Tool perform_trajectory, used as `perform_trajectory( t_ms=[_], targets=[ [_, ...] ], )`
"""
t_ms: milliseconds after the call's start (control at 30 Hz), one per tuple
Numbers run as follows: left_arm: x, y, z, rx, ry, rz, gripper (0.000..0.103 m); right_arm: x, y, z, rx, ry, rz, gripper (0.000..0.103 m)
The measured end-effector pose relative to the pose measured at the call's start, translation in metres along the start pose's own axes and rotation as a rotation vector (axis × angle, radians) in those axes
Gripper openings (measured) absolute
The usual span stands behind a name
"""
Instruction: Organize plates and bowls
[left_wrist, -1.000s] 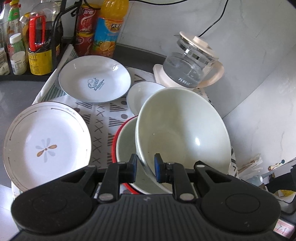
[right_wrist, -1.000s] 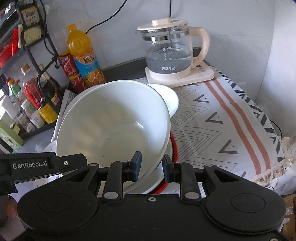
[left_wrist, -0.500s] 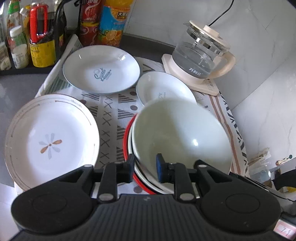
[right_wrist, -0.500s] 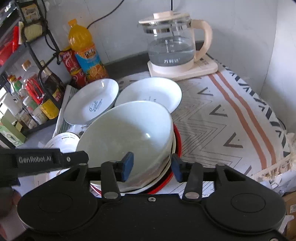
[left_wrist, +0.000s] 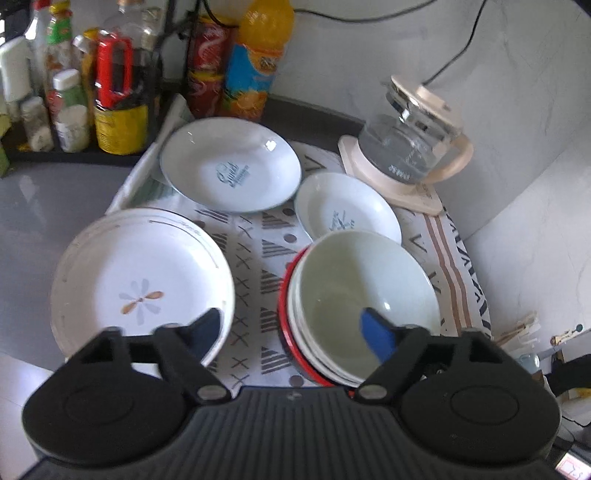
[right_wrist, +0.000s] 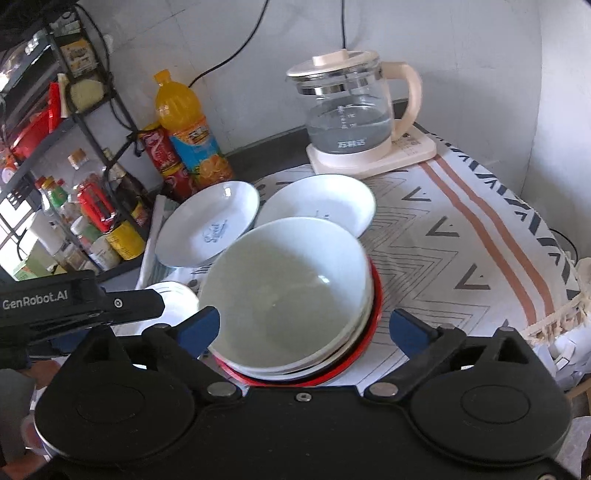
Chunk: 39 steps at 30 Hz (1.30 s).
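Note:
A large pale bowl (left_wrist: 365, 291) (right_wrist: 288, 288) rests on top of a stack inside a red-rimmed bowl (left_wrist: 282, 314) (right_wrist: 376, 295) on the patterned cloth. My left gripper (left_wrist: 290, 328) hangs just above the stack's near left edge. Its jaws are opening wide and the pads touch nothing. My right gripper (right_wrist: 304, 325) straddles the bowl's near rim, jaws opening, pads clear of it. A flower plate (left_wrist: 140, 280) (right_wrist: 173, 299) lies to the left. A lettered plate (left_wrist: 229, 166) (right_wrist: 210, 225) and a smaller plate (left_wrist: 347, 210) (right_wrist: 321, 203) lie behind.
A glass kettle (left_wrist: 410, 147) (right_wrist: 351, 114) on its base stands at the back right near the wall. Bottles, cans and an orange drink (left_wrist: 255, 62) (right_wrist: 184, 122) crowd the back left beside a wire rack (right_wrist: 74, 122). The cloth (right_wrist: 461, 236) shows bare to the right of the stack.
The pale bowl, held tilted at its rim by both grippers, came down level onto the stack. Both grippers then let go, opened wide and drew back a little.

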<state>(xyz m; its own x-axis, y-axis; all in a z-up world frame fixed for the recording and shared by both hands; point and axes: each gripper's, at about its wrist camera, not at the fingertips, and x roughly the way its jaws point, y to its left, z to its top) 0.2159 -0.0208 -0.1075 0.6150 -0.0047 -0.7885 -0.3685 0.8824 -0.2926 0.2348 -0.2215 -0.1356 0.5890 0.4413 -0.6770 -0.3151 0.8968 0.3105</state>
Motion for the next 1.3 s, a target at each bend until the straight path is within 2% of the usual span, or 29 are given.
perform_trajectory(
  t_ms=[200,467,700,867,1300],
  targets=[
    [-0.025,0.018,-0.007,0.001,-0.041,0.034,0.103,-0.006,0.023,-0.007,-0.070,0.004,-0.039,0.102],
    [-0.054,0.049,-0.019,-0.028,-0.085,0.072,0.103,-0.016,0.052,-0.012,-0.126,0.005,-0.001,0.103],
    [-0.073,0.075,-0.026,-0.064,-0.093,0.072,0.103,-0.016,0.072,-0.020,-0.173,0.025,0.011,0.103],
    [-0.082,0.088,-0.032,-0.079,-0.092,0.101,0.103,-0.014,0.084,-0.024,-0.197,0.048,0.017,0.103],
    [-0.096,0.116,-0.027,-0.122,-0.096,0.119,0.103,-0.006,0.114,-0.011,-0.275,0.032,-0.019,0.103]
  ],
)
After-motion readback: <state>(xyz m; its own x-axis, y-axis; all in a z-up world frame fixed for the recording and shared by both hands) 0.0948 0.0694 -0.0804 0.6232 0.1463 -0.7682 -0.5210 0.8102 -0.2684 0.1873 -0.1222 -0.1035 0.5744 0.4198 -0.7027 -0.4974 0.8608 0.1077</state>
